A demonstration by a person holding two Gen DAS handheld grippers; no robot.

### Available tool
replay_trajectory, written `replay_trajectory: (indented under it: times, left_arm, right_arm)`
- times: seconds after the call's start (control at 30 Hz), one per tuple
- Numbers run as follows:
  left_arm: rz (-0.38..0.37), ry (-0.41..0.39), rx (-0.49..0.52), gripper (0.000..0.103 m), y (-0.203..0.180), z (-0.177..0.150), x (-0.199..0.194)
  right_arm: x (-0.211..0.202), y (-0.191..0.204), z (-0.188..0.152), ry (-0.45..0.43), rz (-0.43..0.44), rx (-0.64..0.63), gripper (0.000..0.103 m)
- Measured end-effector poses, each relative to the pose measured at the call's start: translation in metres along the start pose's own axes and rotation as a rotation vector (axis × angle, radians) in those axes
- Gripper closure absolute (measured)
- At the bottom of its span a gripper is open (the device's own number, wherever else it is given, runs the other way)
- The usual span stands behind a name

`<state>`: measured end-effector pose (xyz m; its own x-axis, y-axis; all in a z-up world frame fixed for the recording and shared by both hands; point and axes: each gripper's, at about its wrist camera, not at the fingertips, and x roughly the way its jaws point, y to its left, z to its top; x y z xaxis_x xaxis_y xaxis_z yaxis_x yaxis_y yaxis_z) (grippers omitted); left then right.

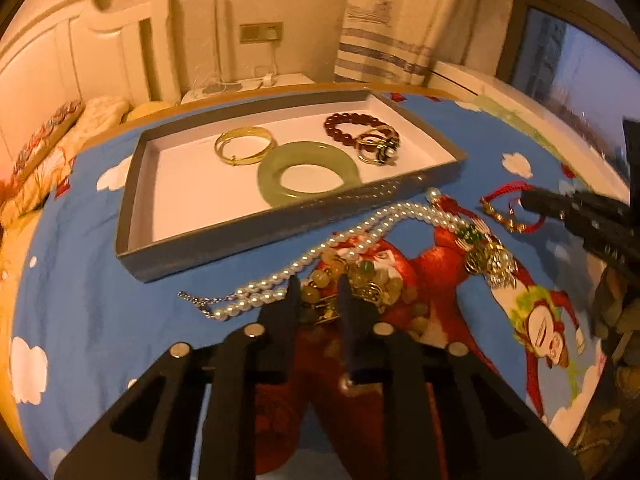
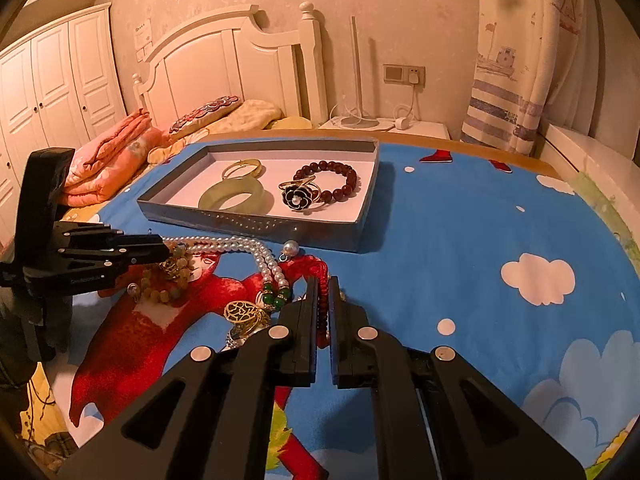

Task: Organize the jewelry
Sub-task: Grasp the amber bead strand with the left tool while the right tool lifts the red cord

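The left gripper point(image 1: 316, 284) has its jaws narrowed around the pale beaded bracelet point(image 1: 360, 280), which lies tangled with the pearl necklace point(image 1: 320, 252) just in front of the grey tray point(image 1: 280, 236); lifting slowly should free it without dragging the pearls. The right gripper point(image 2: 322, 292) is clamped on a red cord bracelet point(image 2: 320, 312). Everything lies on a blue cartoon-print cloth point(image 2: 460, 220) in a warmly lit bedroom.
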<state>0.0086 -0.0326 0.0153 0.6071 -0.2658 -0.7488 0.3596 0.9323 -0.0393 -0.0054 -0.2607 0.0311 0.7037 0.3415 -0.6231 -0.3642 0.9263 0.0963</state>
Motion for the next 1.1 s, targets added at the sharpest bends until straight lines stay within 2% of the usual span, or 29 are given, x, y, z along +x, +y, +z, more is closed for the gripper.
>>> replay_trajectory:
  times: [0.1,0.23,0.4,0.73,1.1]
  left_arm:
    - [-0.001,-0.001,0.026,0.094,-0.006,-0.001,-0.001]
    - [-0.003,-0.026,0.012,0.094,-0.007,-0.006,-0.006]
    - [-0.026,-0.098,-0.03,0.094,-0.006,-0.003,-0.028]
    - [-0.077,-0.172,0.024,0.094,-0.027,0.013,-0.063]
    - [-0.076,-0.207,0.056,0.094,-0.037,0.02,-0.081]
  right_arm:
    - [0.0,0.0,0.0,-0.004,-0.002,0.0,0.098]
    - [-0.001,0.0,0.0,-0.008,-0.006,0.001,0.098]
    - [-0.002,0.0,0.0,-0.011,-0.01,-0.002,0.098]
    - [-0.007,0.001,0.0,-0.037,-0.028,-0.003,0.098]
    - [-0.012,-0.001,0.0,-0.06,-0.03,0.011,0.098]
